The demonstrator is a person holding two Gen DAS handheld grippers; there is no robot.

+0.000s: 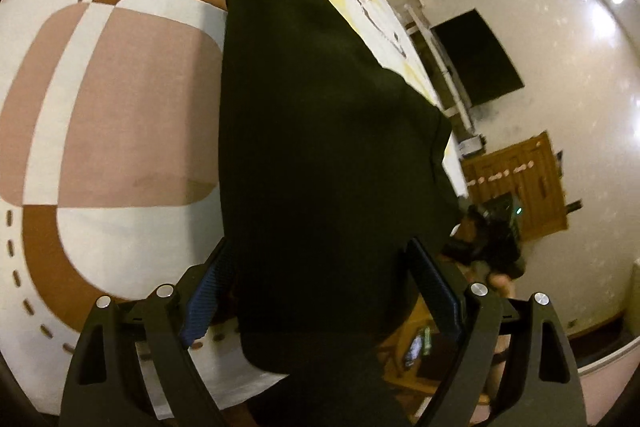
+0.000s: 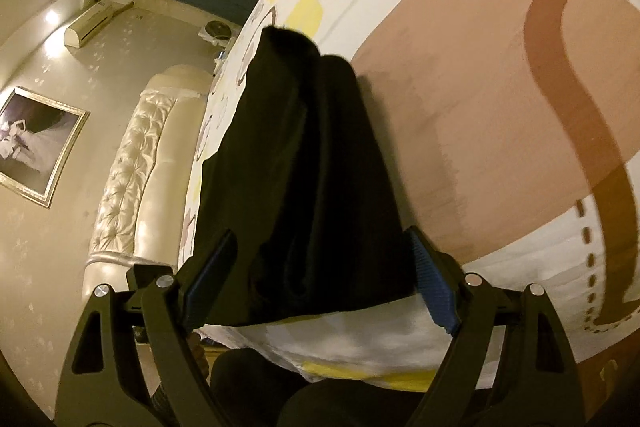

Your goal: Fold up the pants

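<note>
Because a broad flat place is needed for folding, the black pants (image 1: 320, 147) are laid lengthwise on the bed (image 1: 132, 107), over its patterned sheet, their near end at the bed's edge. A padded headboard (image 2: 136, 163) is seen beyond, well apart. Both the left tongs (image 1: 320, 291) and right tongs (image 2: 320, 279) are held wide, straddling the cloth, nothing pinched.

left wrist: close, down | right wrist: same | shared: pants (image 1: 320, 147) (bedspread (image 1: 120, 107) too)
</note>
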